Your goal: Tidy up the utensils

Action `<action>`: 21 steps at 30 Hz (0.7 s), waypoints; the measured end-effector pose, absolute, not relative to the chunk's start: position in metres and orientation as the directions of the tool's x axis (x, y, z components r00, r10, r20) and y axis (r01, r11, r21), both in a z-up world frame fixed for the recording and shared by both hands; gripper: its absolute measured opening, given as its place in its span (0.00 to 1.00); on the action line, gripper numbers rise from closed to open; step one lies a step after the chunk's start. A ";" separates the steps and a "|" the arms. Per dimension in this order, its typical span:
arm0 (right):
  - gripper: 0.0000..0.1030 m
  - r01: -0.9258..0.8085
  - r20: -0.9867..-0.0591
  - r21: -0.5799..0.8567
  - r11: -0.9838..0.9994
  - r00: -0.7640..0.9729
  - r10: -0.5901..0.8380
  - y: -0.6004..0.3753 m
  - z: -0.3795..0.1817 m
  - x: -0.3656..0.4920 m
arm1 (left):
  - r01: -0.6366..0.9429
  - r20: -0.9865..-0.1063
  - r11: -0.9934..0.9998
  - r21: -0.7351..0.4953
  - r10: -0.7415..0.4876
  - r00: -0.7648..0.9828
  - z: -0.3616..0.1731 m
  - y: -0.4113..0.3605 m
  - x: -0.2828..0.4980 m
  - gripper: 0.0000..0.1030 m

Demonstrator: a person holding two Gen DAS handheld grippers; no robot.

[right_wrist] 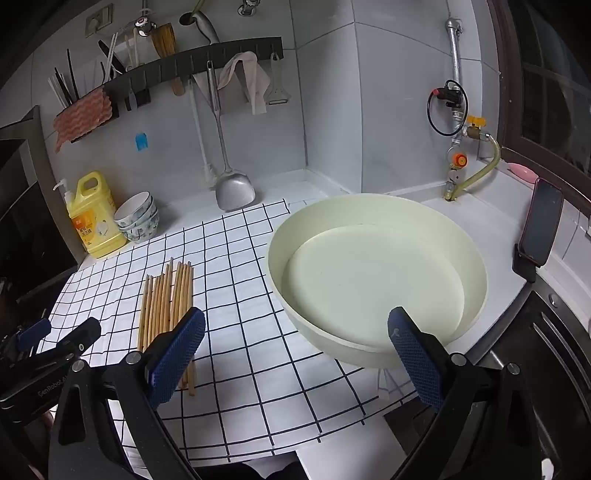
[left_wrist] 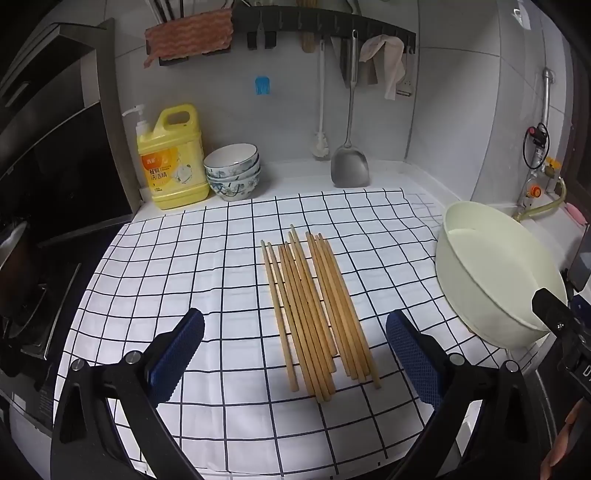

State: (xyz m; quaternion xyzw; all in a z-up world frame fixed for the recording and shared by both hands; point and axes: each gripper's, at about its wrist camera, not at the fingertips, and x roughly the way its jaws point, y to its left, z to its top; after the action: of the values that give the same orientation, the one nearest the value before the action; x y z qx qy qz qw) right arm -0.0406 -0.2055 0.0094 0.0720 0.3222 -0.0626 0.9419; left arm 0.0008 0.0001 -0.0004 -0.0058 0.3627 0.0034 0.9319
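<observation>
Several wooden chopsticks lie side by side on a white checked cloth. They also show in the right wrist view, left of centre. A pale cream basin stands on the cloth's right side, empty; it shows at the right in the left wrist view. My left gripper is open and empty, its fingers astride the near ends of the chopsticks, above them. My right gripper is open and empty, in front of the basin's near rim.
A yellow detergent jug and stacked patterned bowls stand at the back left. A metal spatula hangs from a wall rack. A stove lies left. A phone on a stand and gas pipes are right.
</observation>
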 end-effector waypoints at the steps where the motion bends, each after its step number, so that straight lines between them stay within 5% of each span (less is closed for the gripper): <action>1: 0.92 0.165 -0.615 0.094 0.982 0.785 -0.073 -0.206 0.010 -0.041 | -0.009 -0.677 1.000 -0.005 0.003 0.736 -0.001 0.001 0.002 0.94; 21: 0.92 0.165 -0.614 0.094 0.982 0.786 -0.074 -0.209 0.009 -0.041 | -0.020 -0.650 1.000 0.016 0.025 0.760 0.008 0.000 -0.002 0.94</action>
State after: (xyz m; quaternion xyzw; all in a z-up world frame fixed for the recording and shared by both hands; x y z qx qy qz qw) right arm -0.0414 -0.2087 0.0090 0.0713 0.3213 -0.0634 0.9422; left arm -0.0020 0.0004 0.0083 0.0041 0.3464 0.0120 0.9380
